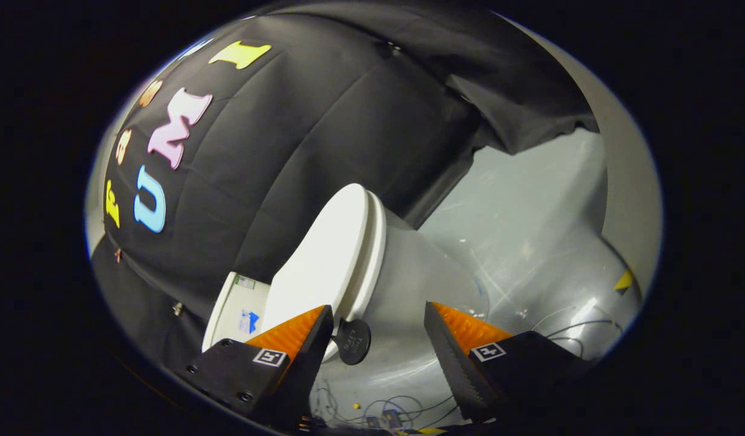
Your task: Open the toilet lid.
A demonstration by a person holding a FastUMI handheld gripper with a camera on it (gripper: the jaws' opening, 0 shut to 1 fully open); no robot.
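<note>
While the lid (324, 254) lies shut on the toilet (409, 284), the gripper (378, 330) stands open and empty just before its front edge. This looks like the approach; next, I judge, a finger (300, 339) must hook under the lid's rim.

No wording is showing clearly enough to be read. A small round black tab (353, 342), hanging at the front edge of the closed white plastic toilet lid (324, 266), is carrying raised lettering that is lying sideways and is too small to make out. The white ceramic tank (222, 321) behind the lid is wearing a pale sticker with green print (245, 282) and a blue printed mark (249, 321), both too blurred to tell. Each finger of the hand-held gripper (378, 307), whose jaws are standing apart with nothing between them, is bearing a square black-and-white coded marker (269, 357), carrying a pattern and no letters.
</note>
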